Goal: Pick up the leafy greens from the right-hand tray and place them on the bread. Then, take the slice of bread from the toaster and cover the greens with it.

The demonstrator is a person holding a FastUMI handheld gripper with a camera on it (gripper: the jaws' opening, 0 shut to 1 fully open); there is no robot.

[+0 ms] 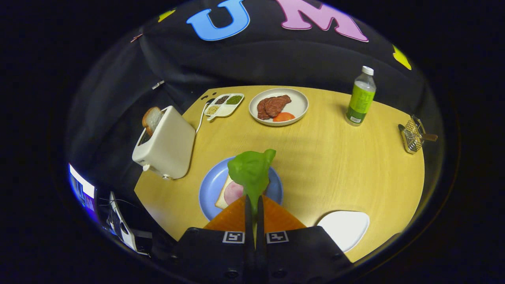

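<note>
jaws (254, 207) clamped on greens (251, 171) | above bread (225, 194) | table (335, 165) rightward open

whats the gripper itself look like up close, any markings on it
The gripper has a black boxy body split into two blocks. Each block carries a small square black-and-white tag near the inner edge. Two wedge-shaped fingers taper forward to narrow tips, set close together.

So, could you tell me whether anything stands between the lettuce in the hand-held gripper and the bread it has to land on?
Nothing visible does. The hand-held gripper is shut on the lettuce, which hangs right over the blue plate. The bread there, with a pink slice of ham on it, lies open just ahead of the fingers. The toaster stands off to the side.
</note>
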